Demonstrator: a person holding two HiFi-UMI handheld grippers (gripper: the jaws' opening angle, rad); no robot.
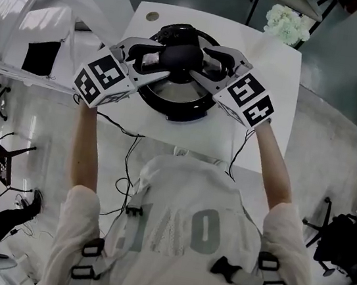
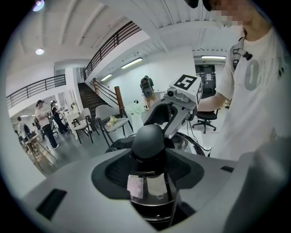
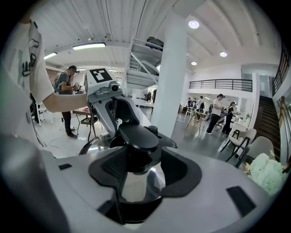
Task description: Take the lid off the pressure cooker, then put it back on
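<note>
The lid [image 1: 172, 92] appeared seated on the pressure cooker [image 1: 170, 112] at the middle of the white tabletop [image 1: 277, 80], its black knob [image 1: 181, 56] pinched from opposite sides by the left tongs [image 1: 166, 61] and right tongs [image 1: 200, 64], both part-closed on it, likely to keep any lift level.

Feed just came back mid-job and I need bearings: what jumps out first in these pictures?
Two claws meeting on one black round knob: the left claw and right claw clasp it from opposite sides, centre of the head view. Beneath it sits the black pressure cooker with its shiny steel lid on, atop a white table.
</note>
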